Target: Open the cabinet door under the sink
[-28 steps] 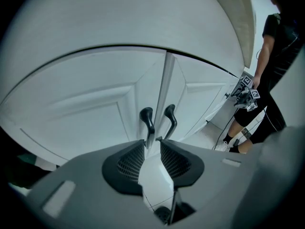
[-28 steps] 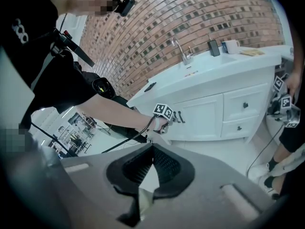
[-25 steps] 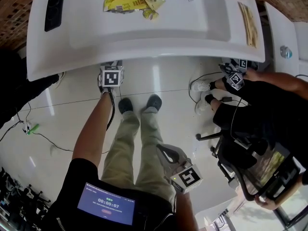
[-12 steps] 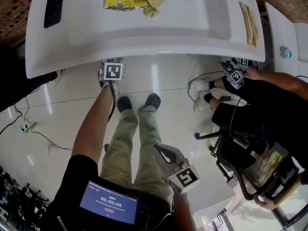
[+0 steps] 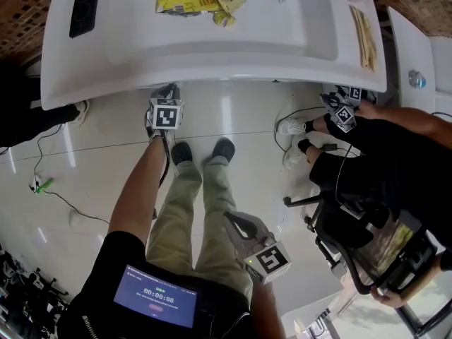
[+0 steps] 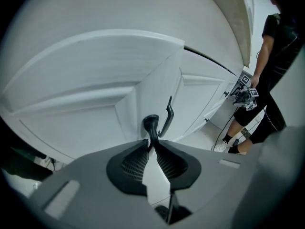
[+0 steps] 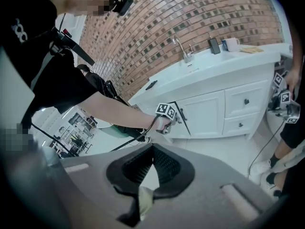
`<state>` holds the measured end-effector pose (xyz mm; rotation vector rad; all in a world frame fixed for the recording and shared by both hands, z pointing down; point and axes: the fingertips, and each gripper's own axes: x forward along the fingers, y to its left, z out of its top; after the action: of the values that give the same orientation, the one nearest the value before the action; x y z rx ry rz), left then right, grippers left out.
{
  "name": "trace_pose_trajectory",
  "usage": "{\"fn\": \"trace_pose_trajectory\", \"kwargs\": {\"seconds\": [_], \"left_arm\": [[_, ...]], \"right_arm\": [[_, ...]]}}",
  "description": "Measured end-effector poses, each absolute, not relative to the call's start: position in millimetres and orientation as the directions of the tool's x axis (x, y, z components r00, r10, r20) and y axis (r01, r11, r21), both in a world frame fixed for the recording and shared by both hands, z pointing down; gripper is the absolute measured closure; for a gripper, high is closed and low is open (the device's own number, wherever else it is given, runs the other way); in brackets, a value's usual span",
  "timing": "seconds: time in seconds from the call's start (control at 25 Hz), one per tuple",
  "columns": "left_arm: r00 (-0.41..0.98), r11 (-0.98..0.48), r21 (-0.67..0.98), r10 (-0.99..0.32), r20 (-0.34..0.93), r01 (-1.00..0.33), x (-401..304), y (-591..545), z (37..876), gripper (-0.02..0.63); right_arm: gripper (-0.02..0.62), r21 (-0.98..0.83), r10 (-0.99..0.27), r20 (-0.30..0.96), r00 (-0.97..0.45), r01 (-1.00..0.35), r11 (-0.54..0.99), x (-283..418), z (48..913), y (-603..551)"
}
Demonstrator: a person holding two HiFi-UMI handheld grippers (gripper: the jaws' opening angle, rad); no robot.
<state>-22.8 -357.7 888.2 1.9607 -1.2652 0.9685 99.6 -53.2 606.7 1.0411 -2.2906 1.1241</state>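
Since the coming pull has to run back toward my feet, what matters is that the cabinet door (image 6: 90, 104) lies dead ahead of the left tool (image 6: 151, 140). It is tucked under the front lip of the sink (image 5: 212, 44), left of centre near the top of the head view, where only the tool's marker cube shows below the white tabletop (image 5: 63, 76). Seen from the left gripper view, the black handle (image 6: 167, 113) rises from the tool's tips toward mid-frame, its long axis upright on the door and leaning a little right in the picture. I read the left tool as pressed together on the handle's lower foot, with no gap showing around the bar. The door's right edge, the one carrying the handle, seems to stand slightly proud of the neighbouring panel at right. I therefore judge the door just cracked and hinged at the left, though I can't confirm the hinge. My left arm is the one on the job. The right tool (image 7: 151, 150) hangs well apart, low by my thigh at the lower centre of the head view, its jaws closed on each other with nothing between them. I'd expect the door to want an arc, not a straight line.
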Motion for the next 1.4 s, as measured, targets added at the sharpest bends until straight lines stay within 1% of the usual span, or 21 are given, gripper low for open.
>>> {"fn": "trace_pose_trajectory", "kwargs": {"seconds": [0.32,0.68,1.04,1.4], "left_arm": [[0.277,-0.311,0.126,-0.506,0.817,-0.942,-35.1,-313.4,888.1,0.535],[0.246,-0.200,0.166,-0.501,0.830,-0.966,-51.7,-272.2,888.0,0.531],[0.244,-0.217,0.156,-0.472,0.847,-0.963,-74.2,-232.4,888.9,0.532],[0.241,-0.272,0.127,-0.445,0.862,-0.954,-104.7,-194.3,888.3,0.536]], "right_arm": [[0.607,-0.515,-0.451,0.600,-0.661,-0.750,0.414,94.3,604.5,-51.1],[0.607,-0.515,-0.445,0.596,-0.668,-0.744,0.426,89.3,596.3,-55.7],[0.607,-0.511,-0.435,0.602,-0.670,-0.742,0.435,91.6,595.1,-50.8],[0.607,-0.509,-0.427,0.599,-0.678,-0.734,0.451,90.9,598.3,-44.5]]}}
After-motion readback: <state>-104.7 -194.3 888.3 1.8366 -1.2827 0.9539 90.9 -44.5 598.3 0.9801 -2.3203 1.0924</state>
